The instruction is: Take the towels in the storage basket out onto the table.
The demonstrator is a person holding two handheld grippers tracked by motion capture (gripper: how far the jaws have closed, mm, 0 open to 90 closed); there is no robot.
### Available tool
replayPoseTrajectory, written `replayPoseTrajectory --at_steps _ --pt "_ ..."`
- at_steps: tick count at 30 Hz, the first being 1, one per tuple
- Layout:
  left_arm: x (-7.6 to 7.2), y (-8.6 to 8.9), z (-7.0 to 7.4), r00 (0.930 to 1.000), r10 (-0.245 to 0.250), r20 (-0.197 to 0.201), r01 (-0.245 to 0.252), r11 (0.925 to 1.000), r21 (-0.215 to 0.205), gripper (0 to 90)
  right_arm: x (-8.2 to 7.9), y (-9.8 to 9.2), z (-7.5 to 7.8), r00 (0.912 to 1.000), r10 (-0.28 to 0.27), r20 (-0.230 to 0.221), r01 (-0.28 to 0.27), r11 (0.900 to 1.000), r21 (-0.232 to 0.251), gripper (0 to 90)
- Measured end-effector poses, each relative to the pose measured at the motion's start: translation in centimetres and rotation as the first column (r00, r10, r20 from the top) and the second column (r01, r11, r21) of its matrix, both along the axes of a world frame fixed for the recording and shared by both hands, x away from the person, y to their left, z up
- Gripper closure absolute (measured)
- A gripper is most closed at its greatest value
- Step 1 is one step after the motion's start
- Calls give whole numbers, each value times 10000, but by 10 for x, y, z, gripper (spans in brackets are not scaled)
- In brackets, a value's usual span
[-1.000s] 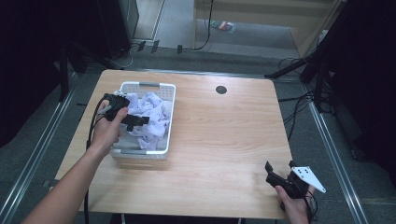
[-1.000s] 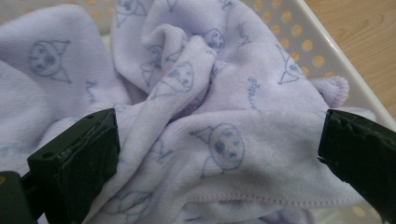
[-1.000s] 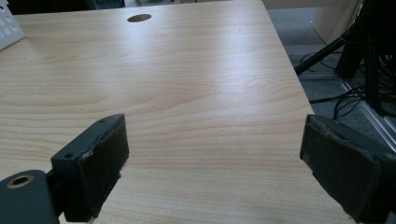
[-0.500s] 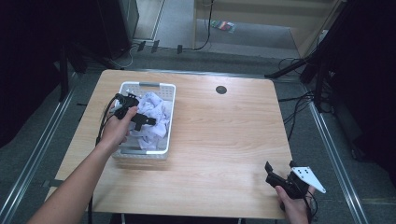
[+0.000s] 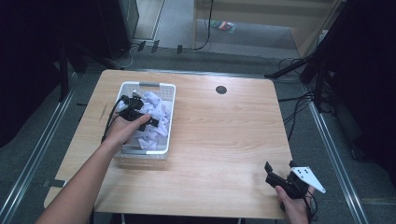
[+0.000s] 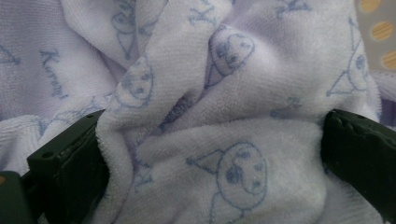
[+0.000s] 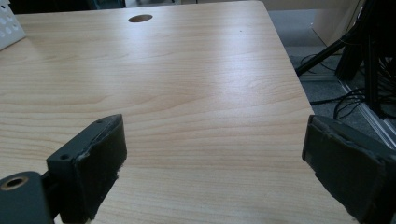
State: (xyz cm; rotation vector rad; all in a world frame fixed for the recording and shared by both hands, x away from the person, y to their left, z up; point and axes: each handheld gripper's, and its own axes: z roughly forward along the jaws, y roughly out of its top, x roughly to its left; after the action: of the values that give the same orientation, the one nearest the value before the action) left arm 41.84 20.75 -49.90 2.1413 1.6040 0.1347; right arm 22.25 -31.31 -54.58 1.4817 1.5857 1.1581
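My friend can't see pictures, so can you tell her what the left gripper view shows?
A soft white towel with pale blue cartoon faces and writing lies bunched in folds between the left gripper's two black jaws, which stand wide apart at either side of it. A bit of grey surface with orange dots peeks in at the top right corner.

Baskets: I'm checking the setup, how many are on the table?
1: a white basket at the table's left side, full of pale cloth.
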Motion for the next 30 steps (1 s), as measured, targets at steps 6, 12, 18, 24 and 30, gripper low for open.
replayPoseTrajectory --at_steps 6,12,18,24,30 --pt "2 -10 -4 9998 -174 -23 175 9978 636 0 0 0 0 10000 -25 -14 25 10000 -49 66" --pt "3 -14 -7 9992 -377 -115 386 9953 893 0 0 0 0 10000 -28 -23 28 10000 -72 66" --pt "3 -16 -8 9972 -749 -91 754 9922 991 47 0 0 0 10000 -25 -27 24 10000 -91 69" --pt "3 -12 -5 9963 -865 11 862 9933 772 199 0 1 0 10000 -20 -36 19 10000 -74 72" --pt "3 -7 -4 9944 -1043 163 1036 9938 399 429 0 0 0 10000 -9 -33 9 10000 -83 74"
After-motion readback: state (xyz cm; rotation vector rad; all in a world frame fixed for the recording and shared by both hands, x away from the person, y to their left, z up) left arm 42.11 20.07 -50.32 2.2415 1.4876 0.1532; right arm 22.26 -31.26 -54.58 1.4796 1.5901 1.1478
